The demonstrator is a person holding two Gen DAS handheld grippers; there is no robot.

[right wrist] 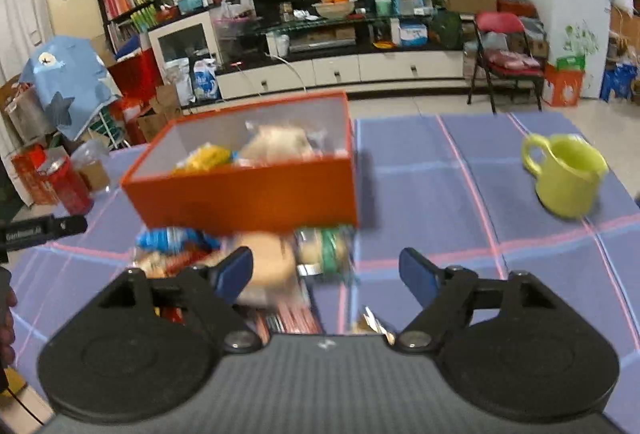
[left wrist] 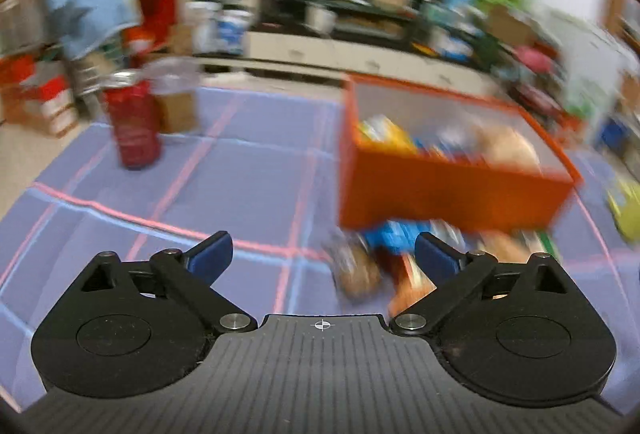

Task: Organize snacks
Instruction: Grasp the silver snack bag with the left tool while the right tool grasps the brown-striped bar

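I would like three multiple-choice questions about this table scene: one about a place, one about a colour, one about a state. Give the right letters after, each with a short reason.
1. Where do the loose snacks lie?
A. in front of the box
B. behind the box
C. inside the mug

2. What colour is the mug?
A. red
B. yellow-green
C. white

3. How is the right tool?
A. shut on a snack
B. shut, holding nothing
C. open, holding nothing

Answers:
1. A: the packets lie on the cloth between the box and the tool.
2. B: the mug to the right of the box is yellow-green.
3. C: its blue fingers stand far apart, with nothing between them.
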